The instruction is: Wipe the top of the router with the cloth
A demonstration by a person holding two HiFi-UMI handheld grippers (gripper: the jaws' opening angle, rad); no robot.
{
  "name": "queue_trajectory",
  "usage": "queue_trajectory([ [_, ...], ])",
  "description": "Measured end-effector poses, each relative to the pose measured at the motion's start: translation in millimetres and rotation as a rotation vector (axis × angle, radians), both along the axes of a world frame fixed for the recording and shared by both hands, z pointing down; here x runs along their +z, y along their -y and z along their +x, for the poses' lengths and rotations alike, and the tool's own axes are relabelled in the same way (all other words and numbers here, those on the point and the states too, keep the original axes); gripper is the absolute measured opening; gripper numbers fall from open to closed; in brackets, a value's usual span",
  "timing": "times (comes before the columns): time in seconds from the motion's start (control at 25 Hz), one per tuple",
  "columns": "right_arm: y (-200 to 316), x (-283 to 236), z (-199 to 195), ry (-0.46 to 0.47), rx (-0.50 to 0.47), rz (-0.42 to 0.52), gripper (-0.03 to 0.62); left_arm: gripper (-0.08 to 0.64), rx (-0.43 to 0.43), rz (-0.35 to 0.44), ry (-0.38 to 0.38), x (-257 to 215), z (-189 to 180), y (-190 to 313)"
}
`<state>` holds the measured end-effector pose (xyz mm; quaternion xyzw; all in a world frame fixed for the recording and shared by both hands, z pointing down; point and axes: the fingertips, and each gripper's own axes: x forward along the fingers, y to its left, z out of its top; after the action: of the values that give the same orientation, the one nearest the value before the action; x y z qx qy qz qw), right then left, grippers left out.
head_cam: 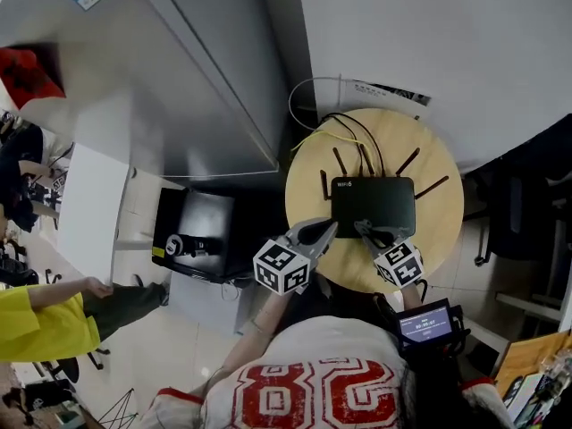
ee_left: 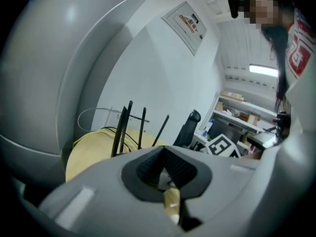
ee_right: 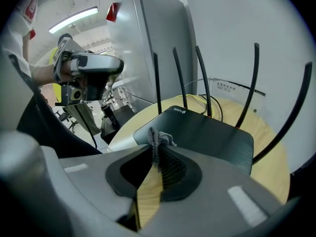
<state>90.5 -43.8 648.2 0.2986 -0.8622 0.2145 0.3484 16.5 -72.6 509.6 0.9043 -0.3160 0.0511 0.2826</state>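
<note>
Looking down at a flat black router (head_cam: 374,206) parked about mid-way on a round, pale wooden surface (head_cam: 440,226). Matte plastic lid, rounded corners, small white "WiFi 6" print in one corner. Got thin black antennas (head_cam: 432,187) fanning out from the back and sides, all angled upward. Also a tangle of yellow and black cables (head_cam: 344,137) behind it, running toward the far rim.

Holding a grey cloth (ee_right: 157,138) in the right gripper (ee_right: 157,158), fingers closed tight on it, with a knotty, woven-looking tuft poking up past the tips. Sits right over the router's near edge. Can't tell whether actually touching the lid or just above it.

Got the left gripper (head_cam: 329,230) at the near-left corner of the router, fingers shut together with nothing between them, just a sliver of wood showing through the gap under the pads. Hard to say whether in contact with the router there.

Elsewhere: big smooth grey metal cabinet (head_cam: 206,79) to the left of the surface, plain white wall behind, and someone in a yellow top (head_cam: 40,329) off at the left edge of the head view.
</note>
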Motion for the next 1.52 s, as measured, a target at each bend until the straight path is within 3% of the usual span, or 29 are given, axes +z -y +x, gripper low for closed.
queue_trajectory([
  [0.2, -13, 0, -1, 0.012, -0.027, -0.015, 0.037, 0.0, 0.014, 0.0, -0.004, 1, 11, 2],
  [0.4, 16, -7, 13, 0.014, -0.005, 0.026, 0.037, 0.0, 0.01, -0.002, 0.003, 2, 16, -1],
  [1.0, 111, -6, 58, -0.065, 0.091, 0.105, 0.037, 0.0, -0.135, -0.014, 0.04, 6, -16, -7],
  [1.2, 104, 2, 64, -0.086, 0.073, 0.084, 0.037, 0.0, -0.144, -0.014, 0.044, 6, -15, -9],
  [1.52, 60, 3, 62, -0.039, 0.08, 0.057, 0.037, 0.0, -0.081, -0.01, 0.036, 7, 9, -11],
])
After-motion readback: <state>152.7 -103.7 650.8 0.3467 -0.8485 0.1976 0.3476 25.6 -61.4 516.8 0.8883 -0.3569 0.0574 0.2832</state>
